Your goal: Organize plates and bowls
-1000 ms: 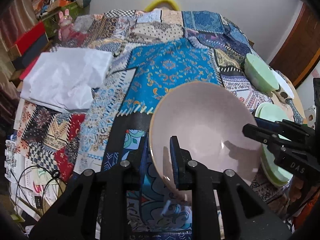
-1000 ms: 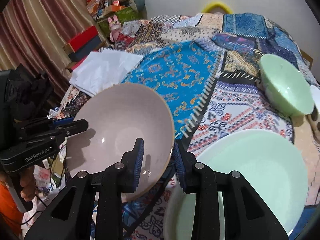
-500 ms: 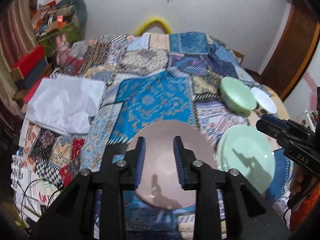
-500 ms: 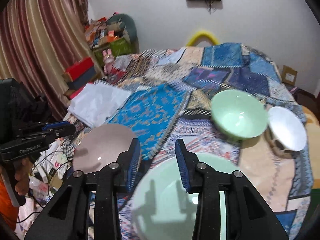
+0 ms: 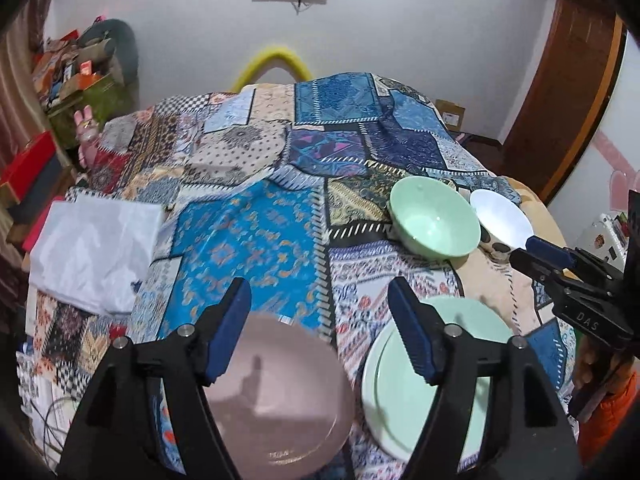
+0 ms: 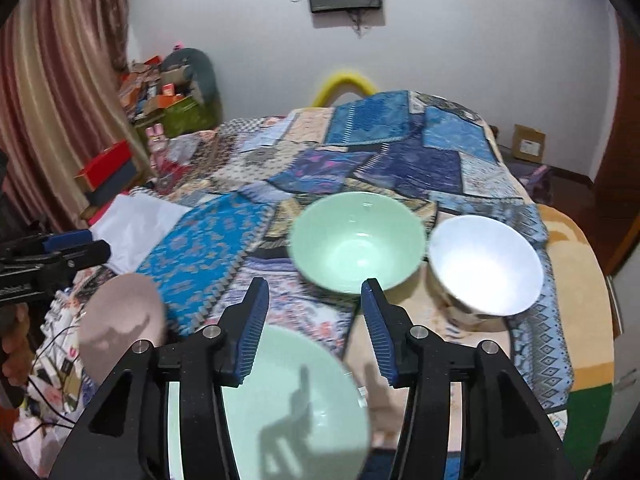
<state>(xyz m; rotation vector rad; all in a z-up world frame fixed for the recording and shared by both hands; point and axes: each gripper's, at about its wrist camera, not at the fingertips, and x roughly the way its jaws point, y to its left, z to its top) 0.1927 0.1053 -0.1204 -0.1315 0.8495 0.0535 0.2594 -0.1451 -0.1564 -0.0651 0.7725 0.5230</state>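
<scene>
- Your left gripper (image 5: 320,320) is wide open and holds nothing. It hangs above the pink bowl (image 5: 276,396), which sits low on the patchwork bedspread (image 5: 248,248).
- Your right gripper (image 6: 314,320) is open too — not as wide — and it is empty as well. It hangs over the green plates (image 6: 296,396), close to you.
- In the left view you can see two rims on the green plates (image 5: 400,392), so it looks like one plate lies on top of another. Like things go together, and that is why they are piled.
- The pink bowl is just beside the green plates, but not on them. I think it was put there to keep bowls away from plates.
- Farther off sit the green bowl (image 6: 356,240) and the white bowl (image 6: 484,264), right beside each other; I cannot tell if they touch. The white bowl leans a bit, maybe because the bed is soft and lumpy.
- The three bowls are not in one place, so the job looks partly done.
- Your right gripper points at the green bowl, so that may be the next one to pick up. Pinch the rim well — a smooth bowl can slip.
- The white cloth (image 5: 96,248) on the left is not part of the job.
</scene>
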